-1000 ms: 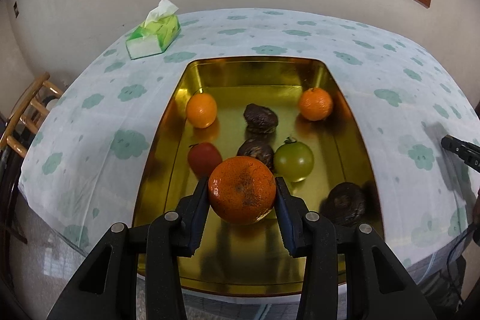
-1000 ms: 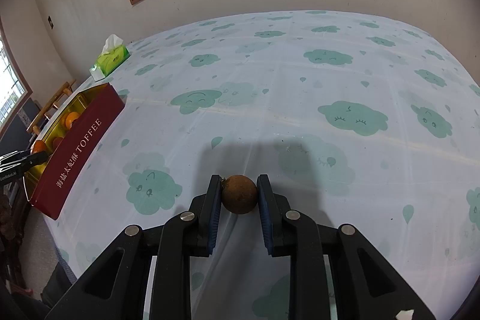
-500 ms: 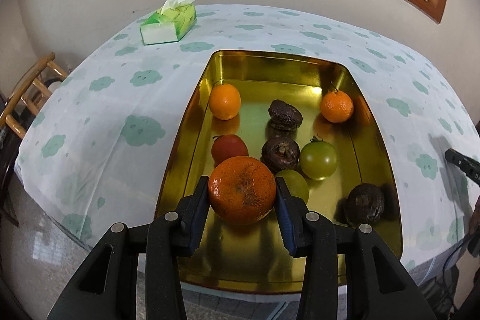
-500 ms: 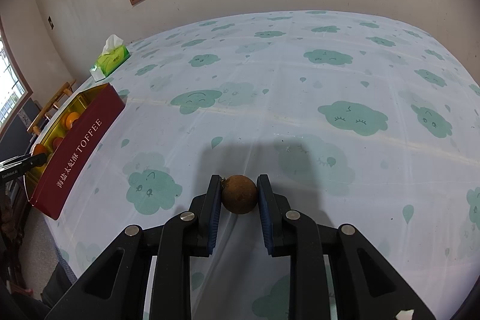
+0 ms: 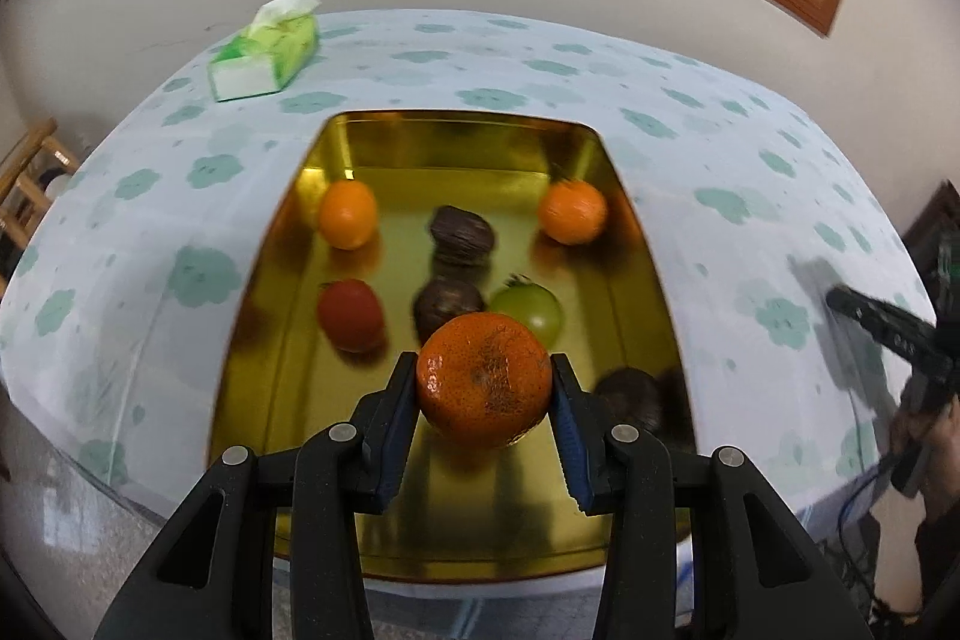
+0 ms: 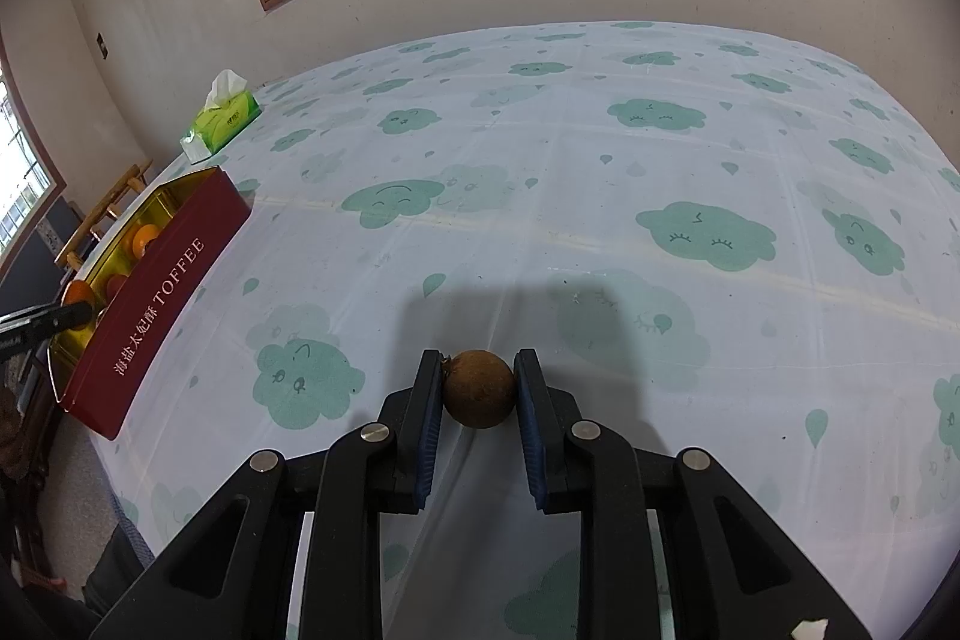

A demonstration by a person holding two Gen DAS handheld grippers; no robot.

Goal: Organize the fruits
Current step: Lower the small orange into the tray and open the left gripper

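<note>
My left gripper [image 5: 483, 394] is shut on a large orange [image 5: 483, 379], held above the near half of a gold tin tray [image 5: 456, 142]. In the tray lie two smaller oranges [image 5: 347, 221] [image 5: 571, 211], a red tomato [image 5: 350, 312], a green tomato [image 5: 531, 313] and three dark wrinkled fruits [image 5: 462, 235]; one is partly hidden behind the held orange. My right gripper [image 6: 478, 388] is shut on a small brown round fruit [image 6: 478, 388] just above the tablecloth. In the right wrist view the tin [image 6: 159, 289] shows its red side at far left.
A green tissue pack [image 5: 264, 52] lies beyond the tray near the table's far left edge. The cloud-print tablecloth [image 6: 600, 172] covers the whole table. A wooden chair [image 5: 24, 178] stands off the left edge. The right gripper's tip [image 5: 882, 325] shows at right.
The left gripper, still holding the orange, swung sideways over the tray and back; the tray fruits shifted in view. The right gripper and its brown fruit stayed still.
</note>
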